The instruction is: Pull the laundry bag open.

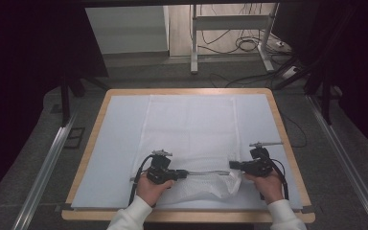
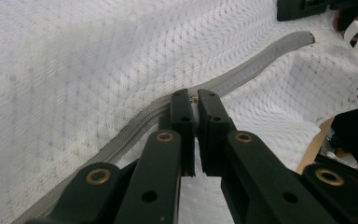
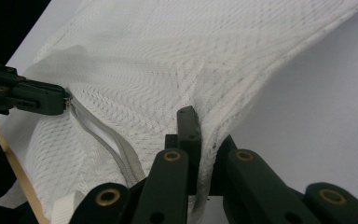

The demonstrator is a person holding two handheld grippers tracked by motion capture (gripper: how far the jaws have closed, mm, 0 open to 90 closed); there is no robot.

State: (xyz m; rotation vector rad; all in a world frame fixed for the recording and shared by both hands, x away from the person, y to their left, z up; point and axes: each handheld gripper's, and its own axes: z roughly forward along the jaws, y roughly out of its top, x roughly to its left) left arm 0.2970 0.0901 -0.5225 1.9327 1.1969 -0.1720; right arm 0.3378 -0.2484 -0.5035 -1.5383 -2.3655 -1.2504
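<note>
A white mesh bag [image 1: 191, 139] lies flat down the middle of the desk [image 1: 92, 143], on a pale blue sheet [image 1: 120, 139], its near end bunched up at the lower centre of the high view. Along that near end runs a grey zipper [image 1: 206, 172], stretched between the two tools.

The left tool [image 1: 181, 174], at the lower left of the bag in the high view, points to the right along the zipper. In the left gripper view its jaws stand pressed nearly together at the centre of the frame, pinching a small metal zipper pull [image 2: 195, 99] right on the grey zipper [image 2: 242, 70], which crosses the frame from lower left to upper right. The mesh [image 2: 98, 65] spreads over the upper left of that frame.

The right tool [image 1: 233, 165] sits at the lower right corner of the bag in the high view, pointing left. In the right gripper view its jaws are clamped on a fold of the bag's mesh [image 3: 204, 116] at the bottom centre (the fabric rises taut between them). The left tool [image 3: 65, 103] shows at the left edge of that frame, at the end of the zipper [image 3: 107, 140], which curves down toward the bottom. A white fabric loop [image 3: 65, 207] lies at the lower left.
</note>
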